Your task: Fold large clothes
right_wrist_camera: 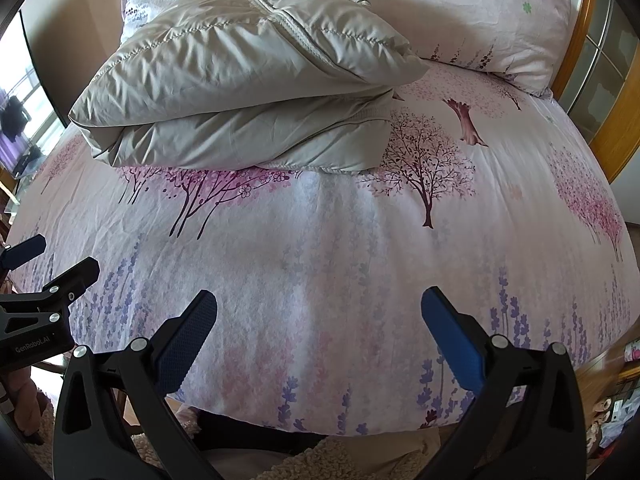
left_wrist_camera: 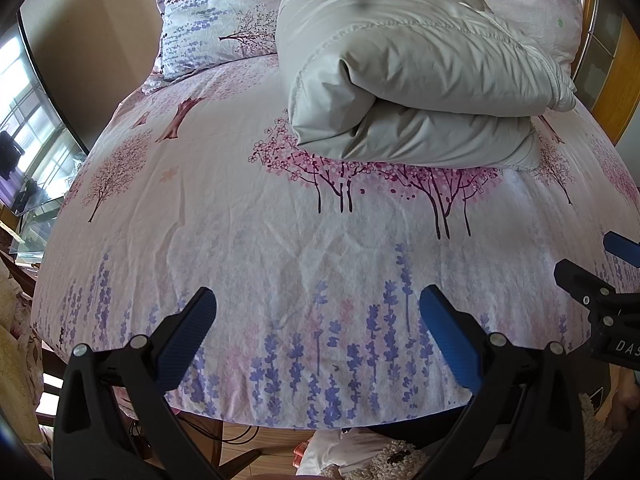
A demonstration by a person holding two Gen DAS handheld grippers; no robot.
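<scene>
on the bed sheet [left_wrist_camera: 240, 216], a wrinkled cotton printed with pink trees, a puffy quilted grey jacket [left_wrist_camera: 400, 80] lies folded in thick layers near the pillow [left_wrist_camera: 208, 16]. left gripper [left_wrist_camera: 318, 332] and right gripper [right_wrist_camera: 319, 332] hover at the sheet's near edge, fingers spread, empty.

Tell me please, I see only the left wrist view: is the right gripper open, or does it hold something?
Observer: The right gripper is open, with nothing between its fingers. It is above the near part of the bed sheet.
Operator: The padded garment hides what is behind it on the right. What lies there?
Observer: A pink pillow lies on the sheet behind the padded garment. I cannot tell if they touch.
Operator: Is anything beside the bed on the right?
Observer: Yes, some small items lie low there, too blurred to name.
</scene>
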